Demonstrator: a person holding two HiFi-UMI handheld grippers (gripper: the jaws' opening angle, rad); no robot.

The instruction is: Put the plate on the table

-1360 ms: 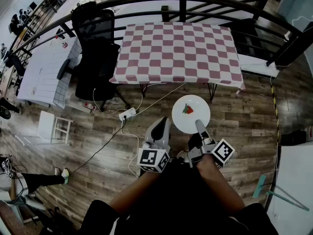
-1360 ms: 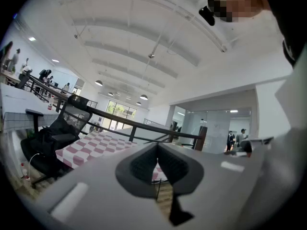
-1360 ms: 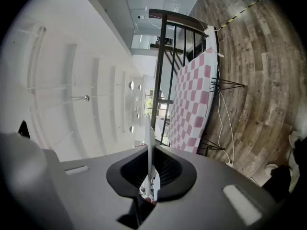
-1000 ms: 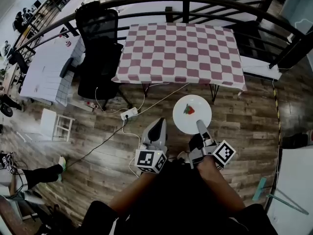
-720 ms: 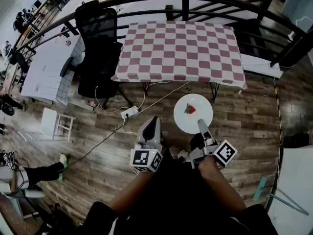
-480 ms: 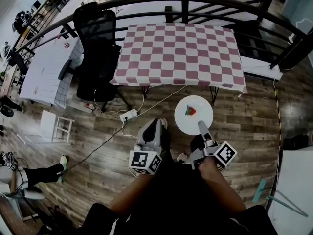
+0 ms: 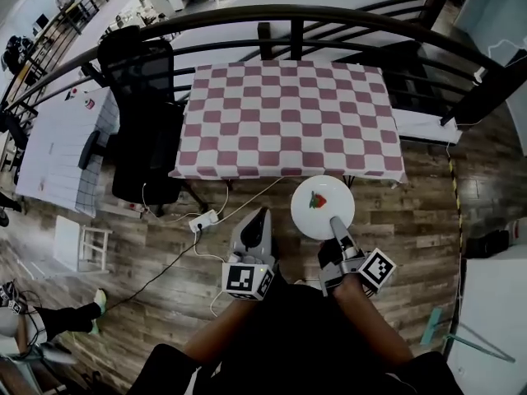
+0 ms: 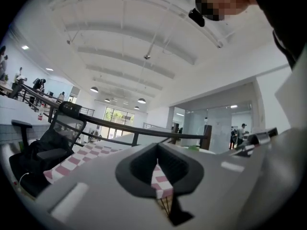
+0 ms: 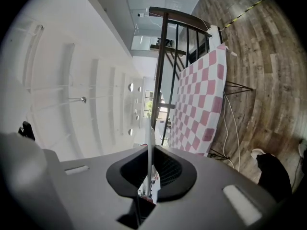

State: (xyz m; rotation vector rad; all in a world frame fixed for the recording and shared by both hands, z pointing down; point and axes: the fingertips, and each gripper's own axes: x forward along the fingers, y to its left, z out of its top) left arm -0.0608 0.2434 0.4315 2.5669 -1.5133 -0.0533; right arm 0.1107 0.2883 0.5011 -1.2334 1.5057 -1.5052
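The right gripper [image 7: 336, 220] is clamped on the near rim of the white plate [image 7: 306, 214], jaws pinched narrow with the plate's thin edge running straight up between them in the right gripper view [image 9: 149, 150]. The plate hangs level out in front of the person, above the wooden floor [image 7: 412, 212], its far rim right at the near hem of the table [image 7: 288, 113] with the pink-and-white checked cloth; it is not on the tabletop. A small red and green piece of food [image 7: 317, 201] sits on the plate, a little beyond its middle. Over on the other side, the left gripper [image 7: 262, 217] is held beside it, well apart from the plate, its jaws drawn together to a point with nothing in them; the left gripper view looks past them at the checked cloth. A black office chair [image 7: 136, 113] stands at the table's left end, and a dark railing [image 7: 288, 16] curves behind it.
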